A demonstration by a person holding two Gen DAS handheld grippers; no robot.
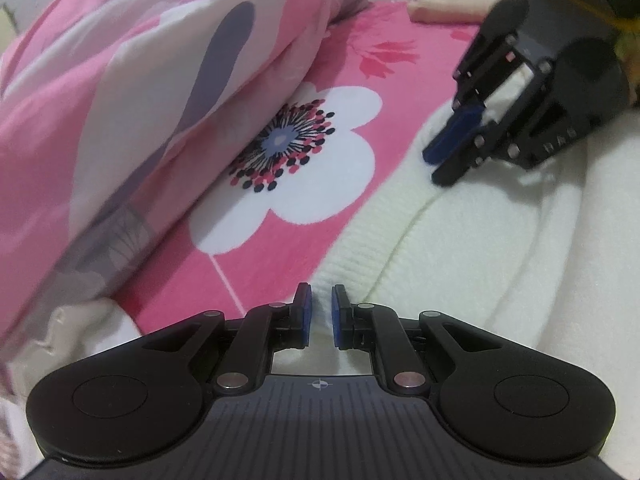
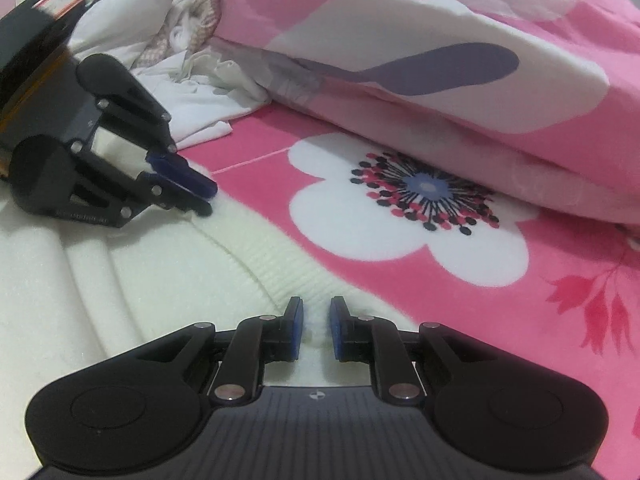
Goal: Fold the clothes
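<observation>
- The bed sheet (image 2: 400, 264), pink with a big white flower, fills the ground ahead of both claws; a rolled pink quilt (image 2: 440, 60) lies beyond it, well apart from either claw
- The cream knitted sweater (image 2: 140, 272) lies spread on the bed directly under and behind both claws, its ribbed hem (image 2: 288, 264) running as a long band from one claw to the other, so the hem's long axis joins the two claw tips
- A heap of white clothes (image 2: 192, 92) sits beyond the left claw, not touching it
- A folded cream garment (image 1: 448, 4) lies far ahead past the right claw
- The left claw (image 1: 321, 312) points down at the hem's near end; its blue pads stand close together with a narrow gap and knit showing in it, and I judge them pinching the hem edge, though contact is hard to confirm
- The right claw (image 2: 315, 326) sits at the hem's other end, jaws likewise nearly closed with cream knit between the pads, apparently gripping the hem
- Each claw has its own hem corner nearest; the bare sheet lies forward, so the coming move likely carries the hem back over the sweater body
</observation>
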